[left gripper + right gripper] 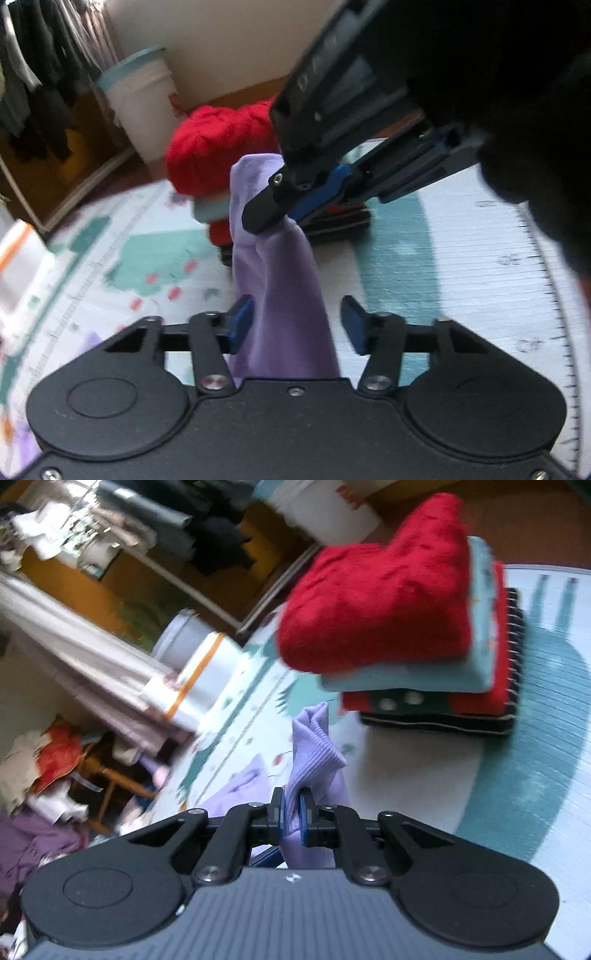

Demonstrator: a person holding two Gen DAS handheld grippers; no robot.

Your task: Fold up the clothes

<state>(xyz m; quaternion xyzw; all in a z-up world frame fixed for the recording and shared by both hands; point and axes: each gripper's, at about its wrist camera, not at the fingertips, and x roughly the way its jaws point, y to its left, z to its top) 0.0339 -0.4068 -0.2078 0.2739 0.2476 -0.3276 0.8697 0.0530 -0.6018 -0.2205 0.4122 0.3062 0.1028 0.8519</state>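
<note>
A lilac garment [284, 280] hangs stretched above the patterned mat. In the left wrist view it runs between my left gripper's [297, 325] open blue fingers [240, 321], which stand apart on either side of it. My right gripper comes in from the upper right there, and its black fingertip [264, 210] pinches the cloth higher up. In the right wrist view my right gripper [292, 812] is shut on the ribbed lilac cuff [314, 746].
A stack of folded clothes, red on top [376, 602], sits on the round mat [535, 775] just beyond the garment. A white bucket [144, 107], a clothes rack with hanging clothes [33, 81] and a cluttered pile [48, 768] stand around the mat's edge.
</note>
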